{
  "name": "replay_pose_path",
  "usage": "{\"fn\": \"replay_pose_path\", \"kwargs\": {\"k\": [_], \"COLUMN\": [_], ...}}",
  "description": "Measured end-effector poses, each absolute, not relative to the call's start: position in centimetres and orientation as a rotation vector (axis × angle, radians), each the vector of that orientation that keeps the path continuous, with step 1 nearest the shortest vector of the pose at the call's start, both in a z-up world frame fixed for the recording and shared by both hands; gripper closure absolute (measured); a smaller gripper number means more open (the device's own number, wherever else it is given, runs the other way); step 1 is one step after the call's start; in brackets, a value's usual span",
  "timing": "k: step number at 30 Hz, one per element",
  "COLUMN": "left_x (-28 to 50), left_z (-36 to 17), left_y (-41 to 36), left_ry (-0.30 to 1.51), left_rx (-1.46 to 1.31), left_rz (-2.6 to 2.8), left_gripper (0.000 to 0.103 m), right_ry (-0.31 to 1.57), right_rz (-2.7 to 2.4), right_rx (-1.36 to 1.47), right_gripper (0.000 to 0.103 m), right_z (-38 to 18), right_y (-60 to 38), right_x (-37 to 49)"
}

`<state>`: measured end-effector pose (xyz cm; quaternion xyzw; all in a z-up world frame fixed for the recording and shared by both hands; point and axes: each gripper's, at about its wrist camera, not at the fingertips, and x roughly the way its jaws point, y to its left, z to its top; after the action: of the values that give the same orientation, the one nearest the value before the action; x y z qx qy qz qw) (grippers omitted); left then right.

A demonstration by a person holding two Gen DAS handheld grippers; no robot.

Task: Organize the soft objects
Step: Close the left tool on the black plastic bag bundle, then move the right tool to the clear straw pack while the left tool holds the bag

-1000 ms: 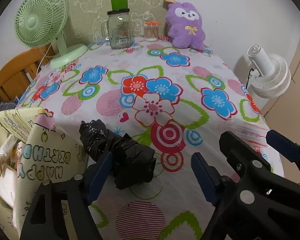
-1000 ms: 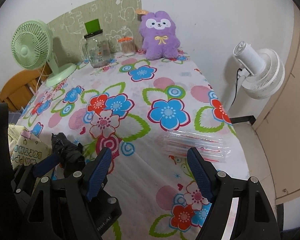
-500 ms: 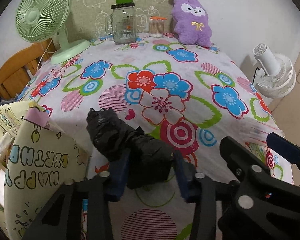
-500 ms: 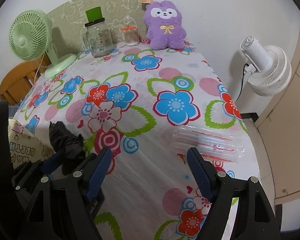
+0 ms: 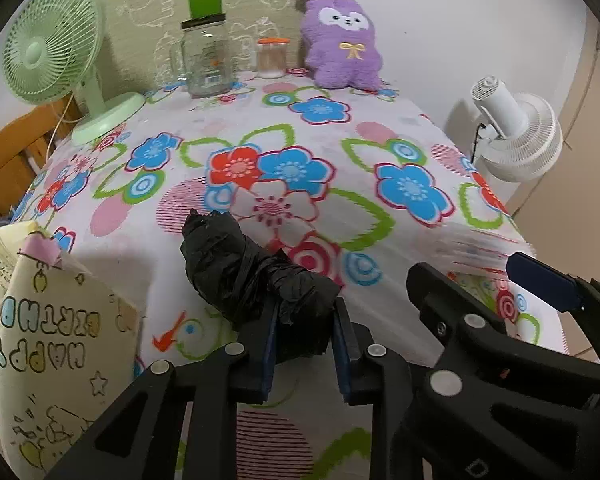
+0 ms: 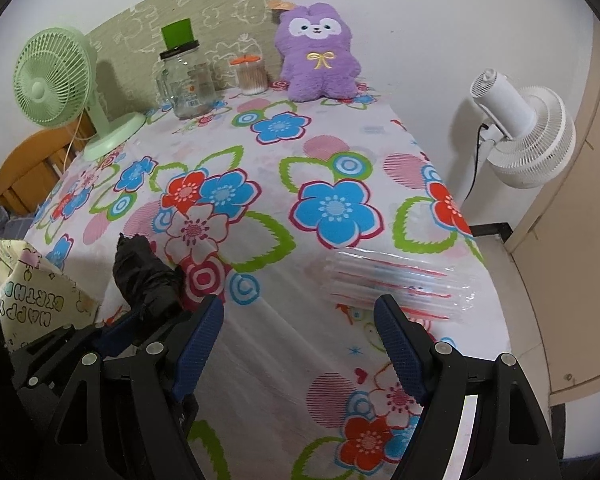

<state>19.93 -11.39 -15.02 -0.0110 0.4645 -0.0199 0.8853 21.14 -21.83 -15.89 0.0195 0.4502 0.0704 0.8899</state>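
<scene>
My left tongs (image 5: 304,344) have just been closing and now clench the near end of the black bag (image 5: 256,276), which lies on the bench (image 5: 308,184) at about 7 o'clock, its far end free; gripping an end should let me lift it toward the paper bag (image 5: 60,344) at 8 o'clock. My right tongs (image 6: 300,344) are spread and hold nothing, short of the clear sleeve (image 6: 400,280) at 4 o'clock. Paper bag's mouth is cut off; the sleeve's contents are unreadable.
</scene>
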Motion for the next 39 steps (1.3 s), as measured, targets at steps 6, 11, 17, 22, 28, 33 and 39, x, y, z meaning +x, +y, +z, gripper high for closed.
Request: {"fn": "replay_pose_path", "kwargs": {"k": [6, 11, 17, 22, 28, 33, 39], "left_x": [20.1, 20.6, 21.2, 21.9, 22.4, 22.6, 22.8], "left_z": [-15.1, -15.1, -15.1, -15.1, -15.3, -15.4, -15.6], "left_y": [-13.5, -14.9, -15.9, -16.4, -16.6, -16.6, -16.4], "left_ry": [0.96, 0.96, 0.958, 0.955, 0.951, 0.948, 0.947], "left_rx": [-0.003, 0.011, 0.025, 0.036, 0.054, 0.063, 0.07], "left_rz": [-0.068, -0.078, -0.088, -0.095, -0.094, -0.094, -0.087], "left_gripper": [0.08, 0.08, 0.08, 0.08, 0.08, 0.08, 0.079], "right_ry": [0.923, 0.912, 0.903, 0.911, 0.915, 0.923, 0.937], "right_rz": [0.121, 0.109, 0.105, 0.097, 0.096, 0.092, 0.107], "right_rx": [0.051, 0.047, 0.039, 0.037, 0.047, 0.042, 0.071], "right_gripper": [0.022, 0.022, 0.022, 0.022, 0.01, 0.005, 0.0], "right_z": [-16.0, -16.1, -16.3, -16.8, -17.3, -17.9, -18.6], "right_y": [-23.8, -25.1, -26.1, -26.7, -26.8, -26.5, -26.4], "right_x": [21.1, 21.4, 22.3, 23.4, 24.4, 25.0, 25.5]}}
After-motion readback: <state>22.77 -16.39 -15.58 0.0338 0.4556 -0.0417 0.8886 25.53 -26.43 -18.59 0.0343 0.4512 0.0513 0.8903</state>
